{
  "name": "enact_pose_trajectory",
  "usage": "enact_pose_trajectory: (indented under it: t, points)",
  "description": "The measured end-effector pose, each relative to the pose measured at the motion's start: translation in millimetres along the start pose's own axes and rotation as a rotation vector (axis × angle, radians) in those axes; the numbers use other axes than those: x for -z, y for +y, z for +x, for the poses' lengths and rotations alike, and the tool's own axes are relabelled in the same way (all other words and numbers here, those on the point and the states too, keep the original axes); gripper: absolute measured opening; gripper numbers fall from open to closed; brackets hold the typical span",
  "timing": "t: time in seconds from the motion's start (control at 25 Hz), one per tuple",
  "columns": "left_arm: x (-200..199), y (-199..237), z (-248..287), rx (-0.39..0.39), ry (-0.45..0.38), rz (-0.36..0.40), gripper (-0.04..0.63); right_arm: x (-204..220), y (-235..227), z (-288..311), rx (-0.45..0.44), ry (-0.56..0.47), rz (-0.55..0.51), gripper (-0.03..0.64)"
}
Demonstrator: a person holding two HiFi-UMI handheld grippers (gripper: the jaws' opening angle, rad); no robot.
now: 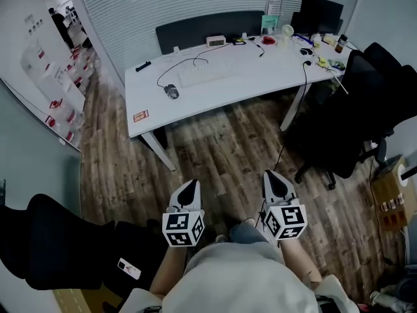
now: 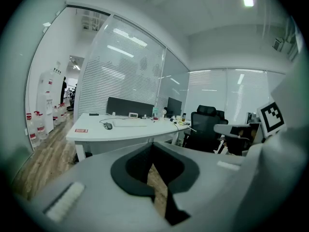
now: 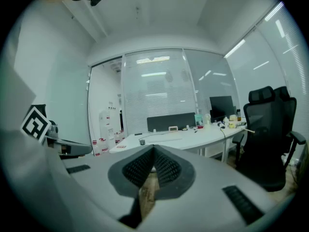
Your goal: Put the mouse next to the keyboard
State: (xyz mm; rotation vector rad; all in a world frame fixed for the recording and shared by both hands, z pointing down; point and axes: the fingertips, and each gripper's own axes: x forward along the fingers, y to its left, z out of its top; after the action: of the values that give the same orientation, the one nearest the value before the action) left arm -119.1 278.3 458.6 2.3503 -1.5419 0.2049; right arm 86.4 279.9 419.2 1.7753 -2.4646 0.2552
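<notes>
On the table (image 1: 221, 96) the mouse (image 1: 171, 91) lies near the keyboard (image 1: 205, 75), to its left, toward the table's left edge. A monitor (image 1: 319, 13) stands at the far right corner, and an office chair (image 1: 365, 103) stands off the right edge. The left hand-held gripper (image 1: 191, 184) and right hand-held gripper (image 1: 274, 175) hang side by side above the floor (image 1: 221, 149), well apart from the table's near edge.

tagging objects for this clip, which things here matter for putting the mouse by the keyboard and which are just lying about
For the job: mouse, white keyboard, white desk they lie on, left gripper and right gripper, both shut and empty.
Lying about: small white clock, monitor, red-and-white card near the desk corner, black office chair.
</notes>
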Motion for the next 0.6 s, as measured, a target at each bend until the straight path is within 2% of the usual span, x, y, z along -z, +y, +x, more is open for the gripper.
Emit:
enact_pose_trajectory:
  t: [0.36, 0.4, 0.44, 0.52, 0.6]
  points:
    - [0.9, -7.1, -15.7, 0.034, -0.009, -0.011, 0.012, 3.8, 19.4, -7.8, -0.049, 0.016, -0.002, 0.002]
    - [1.7, -7.7, -16.5, 0.039, -0.008, -0.013, 0.029, 5.5, 21.5, -8.3, -0.06, 0.019, 0.002, 0.002]
    - [1.9, -7.9, -16.8, 0.042, -0.008, -0.015, 0.078, 6.8, 23.1, -8.4, -0.072, 0.021, 0.008, 0.005]
    - [0.3, -7.9, -16.2, 0.043, -0.012, -0.018, 0.113, 7.8, 24.7, -6.9, -0.092, 0.022, 0.019, 0.079]
    - [-2.3, -8.1, -14.1, 0.049, -0.019, -0.021, 0.152, 7.8, 23.9, -3.7, -0.101, 0.024, 0.02, 0.11]
